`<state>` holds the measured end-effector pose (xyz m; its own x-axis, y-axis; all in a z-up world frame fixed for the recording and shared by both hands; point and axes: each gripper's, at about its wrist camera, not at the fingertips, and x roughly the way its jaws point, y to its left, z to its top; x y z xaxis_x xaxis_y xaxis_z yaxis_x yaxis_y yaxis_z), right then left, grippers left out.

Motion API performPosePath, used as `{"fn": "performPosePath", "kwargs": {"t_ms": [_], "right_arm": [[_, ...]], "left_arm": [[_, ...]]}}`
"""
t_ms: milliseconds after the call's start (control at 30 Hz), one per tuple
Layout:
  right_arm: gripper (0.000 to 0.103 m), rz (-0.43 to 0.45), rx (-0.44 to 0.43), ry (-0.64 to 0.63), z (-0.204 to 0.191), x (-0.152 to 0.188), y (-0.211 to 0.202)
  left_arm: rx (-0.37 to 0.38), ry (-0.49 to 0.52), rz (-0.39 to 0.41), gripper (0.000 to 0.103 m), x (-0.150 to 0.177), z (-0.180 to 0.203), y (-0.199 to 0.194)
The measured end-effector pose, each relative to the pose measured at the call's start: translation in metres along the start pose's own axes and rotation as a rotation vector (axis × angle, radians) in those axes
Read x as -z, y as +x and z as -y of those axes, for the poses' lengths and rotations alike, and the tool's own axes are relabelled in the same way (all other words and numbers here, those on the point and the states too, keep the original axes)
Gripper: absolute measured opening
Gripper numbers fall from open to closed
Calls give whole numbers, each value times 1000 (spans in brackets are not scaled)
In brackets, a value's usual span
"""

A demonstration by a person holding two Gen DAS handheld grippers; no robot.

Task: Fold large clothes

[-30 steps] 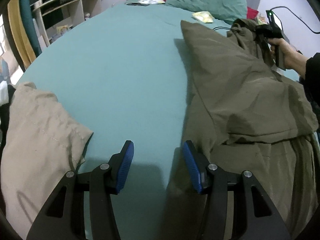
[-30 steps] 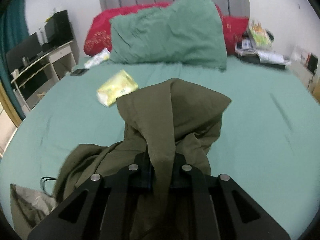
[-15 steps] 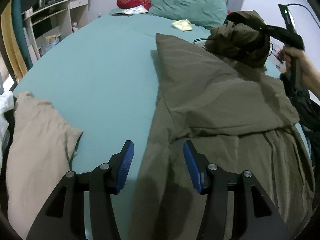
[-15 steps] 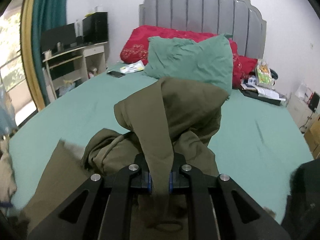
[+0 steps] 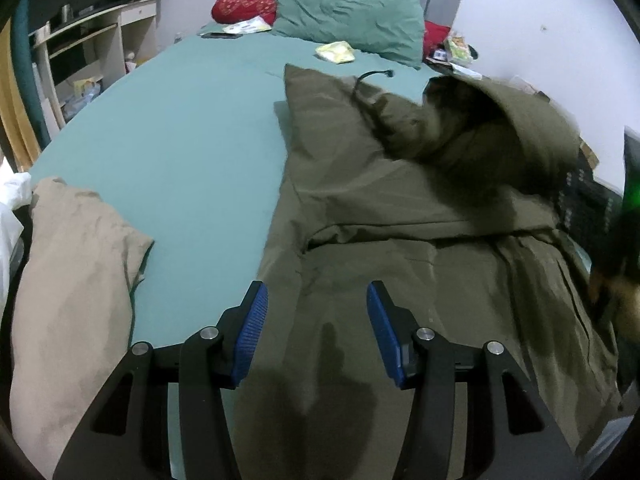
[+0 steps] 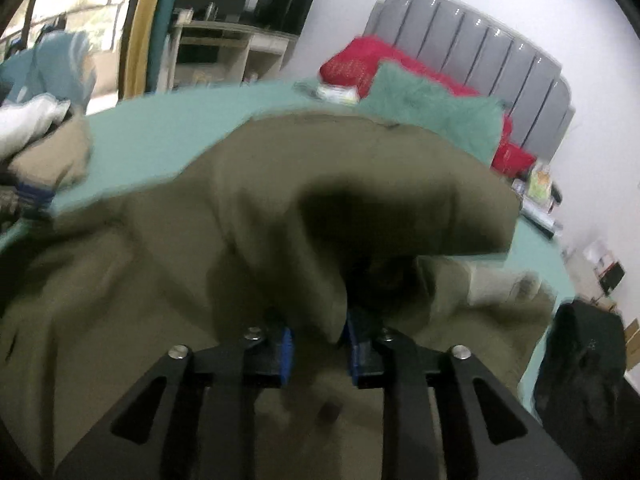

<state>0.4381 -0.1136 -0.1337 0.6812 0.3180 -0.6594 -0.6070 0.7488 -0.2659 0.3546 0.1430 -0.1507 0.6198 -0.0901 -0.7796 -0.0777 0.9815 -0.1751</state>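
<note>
A large olive-green hooded coat (image 5: 400,216) lies spread on the teal bed sheet (image 5: 180,152), its hood (image 5: 520,120) lifted at the right. My left gripper (image 5: 316,320) is open and empty, hovering just above the coat's near part. In the right wrist view my right gripper (image 6: 318,340) holds a fold of the coat's hood (image 6: 320,220) between its blue pads (image 6: 286,344); the jaws stand slightly apart around the cloth. The cloth hides the fingertips.
A beige garment (image 5: 68,280) lies at the bed's near left edge. A green pillow (image 5: 352,12), a red pillow (image 5: 244,0) and a yellow packet (image 5: 336,52) sit by the headboard. A desk (image 5: 80,40) stands to the left. A dark bag (image 6: 580,360) is at the right.
My right gripper has carried the hood down and toward the near side, over the coat's body. My left gripper has shifted right, over the coat.
</note>
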Motion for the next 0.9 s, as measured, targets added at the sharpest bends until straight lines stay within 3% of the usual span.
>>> {"fn": "performPosePath", "kwargs": {"t_ms": [133,267,300,333,433,600,633,667,700,733,767,833,900], "right_arm": [[41,-47,-29,57,-6,35,-24],[70,59,-4,116,-5,43,-77],[81,93,22,115,-5,42,-86],[84,122,63,109,-4,39,-91],[87,109,78,158,9,29,-71],[87,27,-6,328,37,19,-17],[87,20,-55,368,41,17,-8],[85,14,-108,394,43,15,0],[50,4,-137,394,39,15,3],[22,-11,-137,361,31,13,4],[11,-26,-74,278,18,9,1],[10,5,29,109,-4,-2,-14],[10,74,250,-125,-25,-17,-38]], "left_arm": [[37,-12,2,55,2,4,-5],[71,-11,12,55,0,6,-9],[71,-9,19,55,-1,7,-9],[67,-5,24,55,-3,8,-9],[61,-1,28,55,-7,8,-6],[81,-6,-1,55,-4,9,-1],[79,1,-4,55,-4,10,1],[79,10,-5,55,-3,12,1],[85,19,-2,55,-3,13,0],[88,23,-1,55,-3,13,-1],[92,25,-1,55,-3,13,-2],[103,20,4,55,-4,12,-4],[107,9,13,55,-4,9,-8]]}}
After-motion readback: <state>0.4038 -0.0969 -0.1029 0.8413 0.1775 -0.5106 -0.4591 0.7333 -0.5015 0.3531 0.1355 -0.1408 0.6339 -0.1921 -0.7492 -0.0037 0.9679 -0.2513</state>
